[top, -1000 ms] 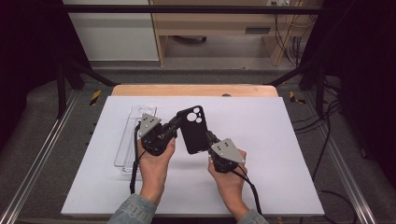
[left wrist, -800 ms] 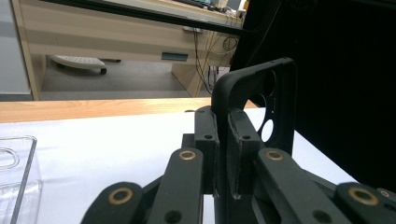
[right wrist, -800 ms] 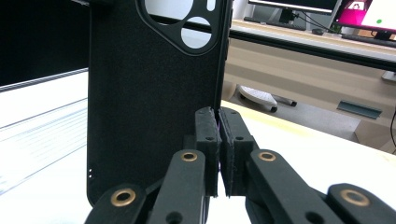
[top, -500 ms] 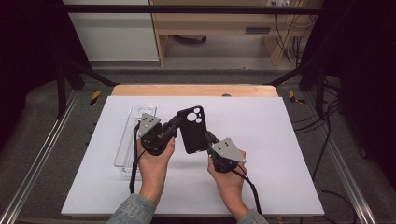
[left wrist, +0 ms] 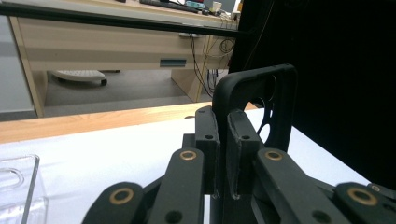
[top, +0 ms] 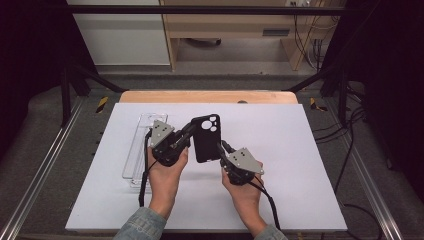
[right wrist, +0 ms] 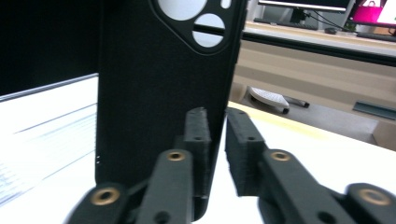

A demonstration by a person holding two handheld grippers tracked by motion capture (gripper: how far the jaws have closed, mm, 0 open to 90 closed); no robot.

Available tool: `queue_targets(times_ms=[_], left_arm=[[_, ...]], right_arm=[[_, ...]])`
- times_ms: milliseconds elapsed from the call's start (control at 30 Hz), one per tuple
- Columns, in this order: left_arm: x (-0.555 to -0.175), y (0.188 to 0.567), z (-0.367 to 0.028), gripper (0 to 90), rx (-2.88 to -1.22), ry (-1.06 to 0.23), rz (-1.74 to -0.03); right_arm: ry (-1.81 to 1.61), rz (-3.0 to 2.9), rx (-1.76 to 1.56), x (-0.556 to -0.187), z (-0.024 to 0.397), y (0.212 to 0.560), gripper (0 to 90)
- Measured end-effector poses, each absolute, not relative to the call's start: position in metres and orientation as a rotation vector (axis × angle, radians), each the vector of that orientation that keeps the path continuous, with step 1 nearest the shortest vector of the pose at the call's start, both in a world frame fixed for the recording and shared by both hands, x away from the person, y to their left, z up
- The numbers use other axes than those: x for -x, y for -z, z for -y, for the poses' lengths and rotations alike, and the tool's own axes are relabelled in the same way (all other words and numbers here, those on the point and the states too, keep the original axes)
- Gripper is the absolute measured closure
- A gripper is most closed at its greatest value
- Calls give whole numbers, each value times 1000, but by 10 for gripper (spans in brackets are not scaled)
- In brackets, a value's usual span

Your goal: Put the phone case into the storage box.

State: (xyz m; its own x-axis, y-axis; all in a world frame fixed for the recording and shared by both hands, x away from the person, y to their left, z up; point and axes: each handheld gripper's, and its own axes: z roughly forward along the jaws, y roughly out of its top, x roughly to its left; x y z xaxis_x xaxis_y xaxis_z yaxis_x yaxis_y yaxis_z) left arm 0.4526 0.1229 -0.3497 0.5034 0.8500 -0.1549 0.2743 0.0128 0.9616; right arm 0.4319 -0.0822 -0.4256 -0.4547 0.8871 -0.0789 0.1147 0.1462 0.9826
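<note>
A black phone case (top: 206, 140) with round camera holes is held upright above the white table top (top: 300, 150), between both hands. My left gripper (top: 192, 129) grips the case's upper left edge; in the left gripper view the jaws (left wrist: 223, 135) are shut on the rim of the case (left wrist: 280, 107). My right gripper (top: 221, 147) holds the lower right edge. In the right gripper view the case (right wrist: 159, 93) stands tall at the left, and its edge runs down between the nearly closed fingers of that gripper (right wrist: 217, 135).
A clear plastic tray (top: 140, 145) lies flat on the table left of my left hand, its corner visible in the left gripper view (left wrist: 18, 186). A wooden strip (top: 207, 96) borders the far edge. Metal rails run along both sides of the table.
</note>
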Motion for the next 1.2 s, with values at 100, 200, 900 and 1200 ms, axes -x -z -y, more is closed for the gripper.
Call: queue_targets(times_ms=[100,200,900,1200], left_arm=[[-453,348,-124,840,-1550,-620,-996],[-454,346,-127,839,-1559,-643,-993],[-466,327,-158,839,-1544,-694,-986],[-466,318,-166,839,-1547,-724,-961]], right_arm=[[-1376,-1706,-957,-430,82,425,720],[-1379,-1688,-951,-430,82,424,629],[-1345,-1697,-995,-446,92,428,311],[-1295,-1706,-999,-447,94,430,230]])
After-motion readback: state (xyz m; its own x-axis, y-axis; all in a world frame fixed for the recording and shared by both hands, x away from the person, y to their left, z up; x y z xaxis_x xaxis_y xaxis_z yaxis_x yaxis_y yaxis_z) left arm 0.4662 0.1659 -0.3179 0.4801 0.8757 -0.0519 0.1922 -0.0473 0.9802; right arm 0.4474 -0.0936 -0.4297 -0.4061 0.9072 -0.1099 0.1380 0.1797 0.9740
